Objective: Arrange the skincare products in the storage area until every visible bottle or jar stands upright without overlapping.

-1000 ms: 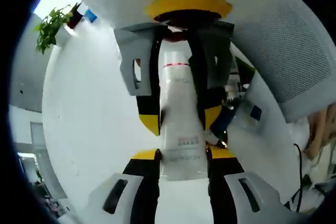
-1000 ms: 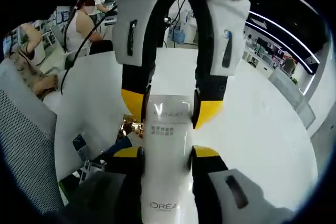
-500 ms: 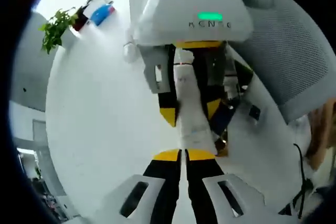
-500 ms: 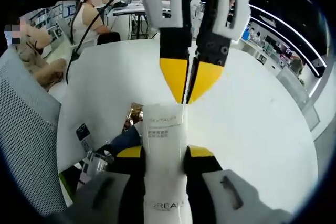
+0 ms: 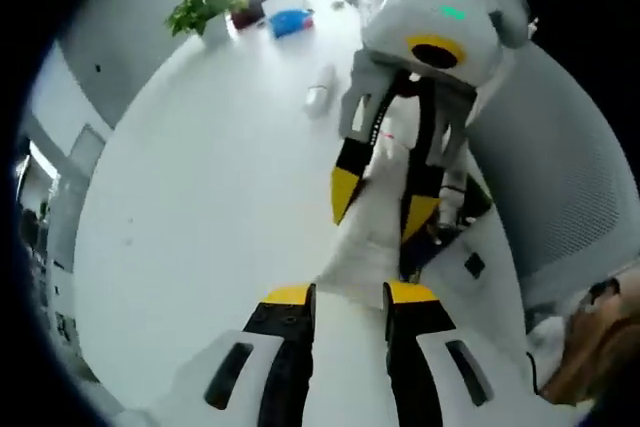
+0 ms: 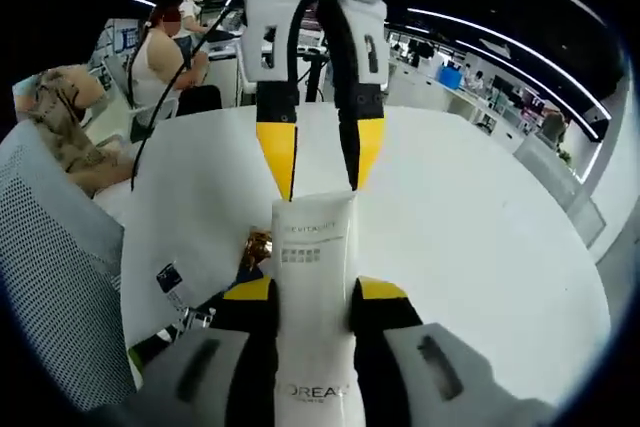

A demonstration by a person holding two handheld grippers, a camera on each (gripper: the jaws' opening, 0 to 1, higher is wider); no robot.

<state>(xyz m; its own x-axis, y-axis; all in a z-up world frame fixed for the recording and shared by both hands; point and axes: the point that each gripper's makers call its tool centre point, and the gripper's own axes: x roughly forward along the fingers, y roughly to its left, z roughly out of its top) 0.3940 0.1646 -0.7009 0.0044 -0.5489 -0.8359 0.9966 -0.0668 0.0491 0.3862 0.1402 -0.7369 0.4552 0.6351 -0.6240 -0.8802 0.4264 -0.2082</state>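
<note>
Right tool (image 6: 312,292) is clamping a white L'Oréal tube (image 6: 312,277) between its yellow-tipped jaws, the crimped flat end pointing away from the camera over the round white desk (image 6: 470,217). Left tool (image 6: 318,162), seen opposite in the right gripper view, is hanging just beyond the tube's crimped end with its jaws parted and nothing between them. In the left gripper view, the left tool (image 5: 346,295) is showing the same released state, its yellow pads standing apart just short of the tube (image 5: 375,217), whose far part is sitting between the right tool's (image 5: 385,202) jaws (a green light is glowing on that tool's housing). A small white item (image 5: 318,97) is lying on the desk (image 5: 200,227) farther off, with a potted plant (image 5: 205,9) and a blue object (image 5: 291,22) near the far edge. A grey mesh chair (image 6: 50,277) is standing beside the desk, and seated people (image 6: 160,52) are occupying the background.
</note>
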